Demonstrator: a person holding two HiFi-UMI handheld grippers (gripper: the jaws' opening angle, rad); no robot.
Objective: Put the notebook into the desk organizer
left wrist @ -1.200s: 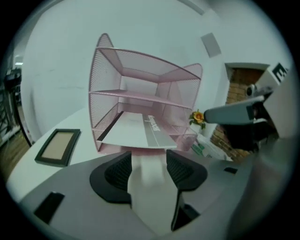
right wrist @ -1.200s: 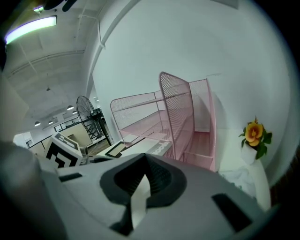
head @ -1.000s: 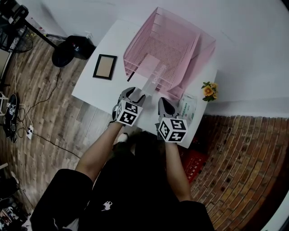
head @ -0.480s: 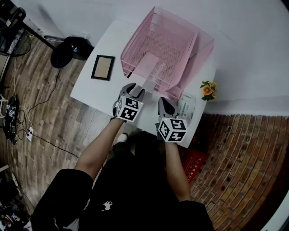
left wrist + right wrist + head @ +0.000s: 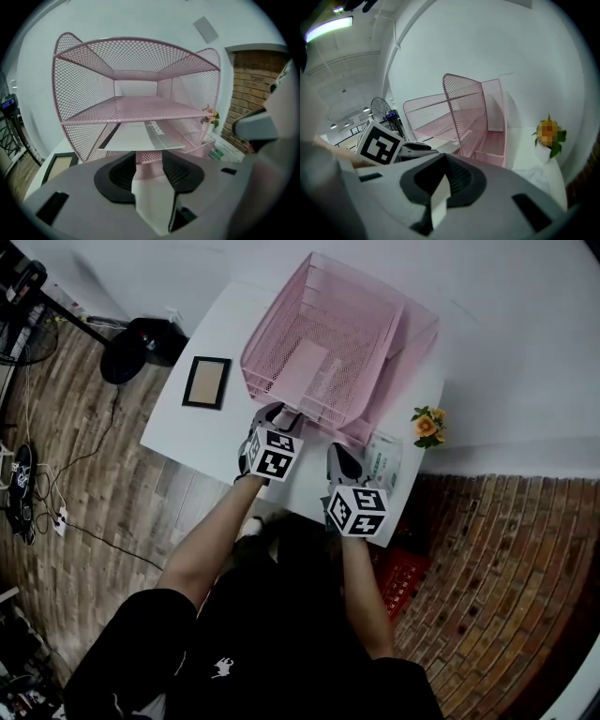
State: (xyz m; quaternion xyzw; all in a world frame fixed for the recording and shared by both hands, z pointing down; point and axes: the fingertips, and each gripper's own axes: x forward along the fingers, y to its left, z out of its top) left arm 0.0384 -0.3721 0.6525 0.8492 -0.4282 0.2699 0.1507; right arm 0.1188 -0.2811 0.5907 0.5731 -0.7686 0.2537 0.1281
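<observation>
Resting flat, thin grey notebook [image 5: 140, 137], curved pink mesh desk organizer [image 5: 136, 58]

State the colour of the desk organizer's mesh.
The organizer is pink, which the left gripper view shows best.

- Head camera rides high, staring steeply down at the white worktop [image 5: 187, 432].
- The left tool [image 5: 278, 414] carries its camera low and level, close to the open front of the desk organizer [image 5: 136, 108].
- The right tool [image 5: 343, 456] has its camera angled upward, catching the organizer side-on from farther off.
- All three views share that pink organizer.
</observation>
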